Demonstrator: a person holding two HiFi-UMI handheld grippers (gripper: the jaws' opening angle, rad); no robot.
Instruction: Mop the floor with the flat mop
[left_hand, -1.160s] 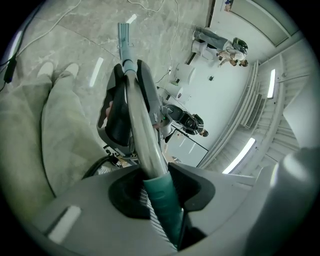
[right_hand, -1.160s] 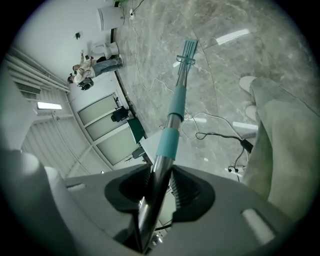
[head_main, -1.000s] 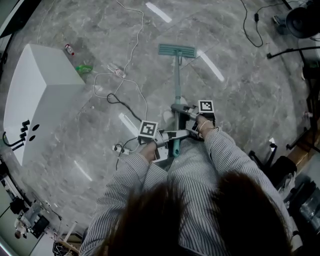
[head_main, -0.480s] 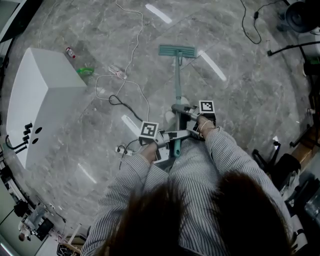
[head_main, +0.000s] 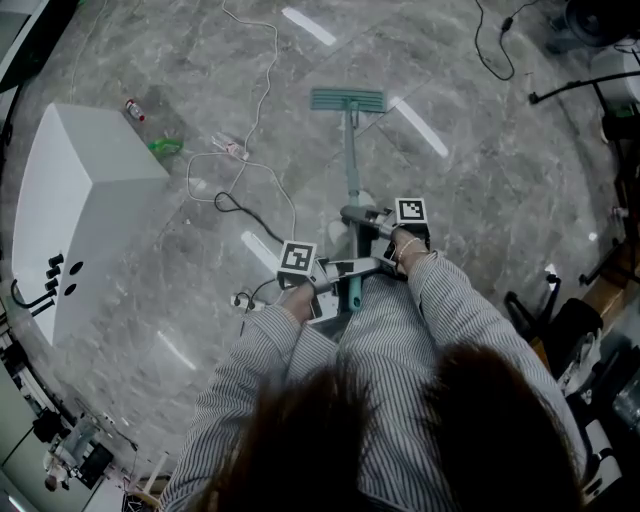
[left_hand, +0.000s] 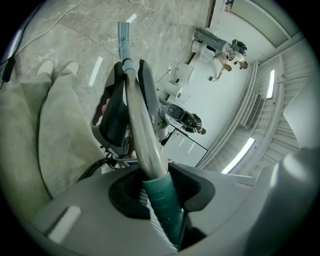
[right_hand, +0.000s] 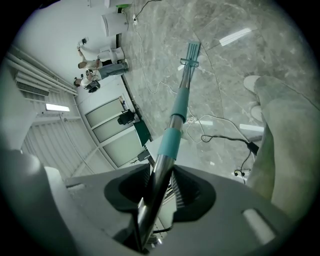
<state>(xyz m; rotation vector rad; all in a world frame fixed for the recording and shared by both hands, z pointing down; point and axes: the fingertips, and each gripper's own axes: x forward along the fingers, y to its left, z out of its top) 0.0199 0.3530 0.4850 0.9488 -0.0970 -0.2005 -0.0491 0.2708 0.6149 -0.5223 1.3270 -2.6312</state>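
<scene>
The flat mop (head_main: 352, 150) leans over the grey marble floor (head_main: 480, 180). Its head (head_main: 347, 99) lies flat on the floor ahead of the person, well apart from the white cabinet (head_main: 80, 190) at the floor's left side. The left gripper (left_hand: 159, 192) is clamped on the teal end grip of the handle. The right gripper (right_hand: 159, 182) is clamped on the bare metal shaft, further along toward the head. Loose cables (head_main: 245, 150) lie on the floor left of the handle.
</scene>
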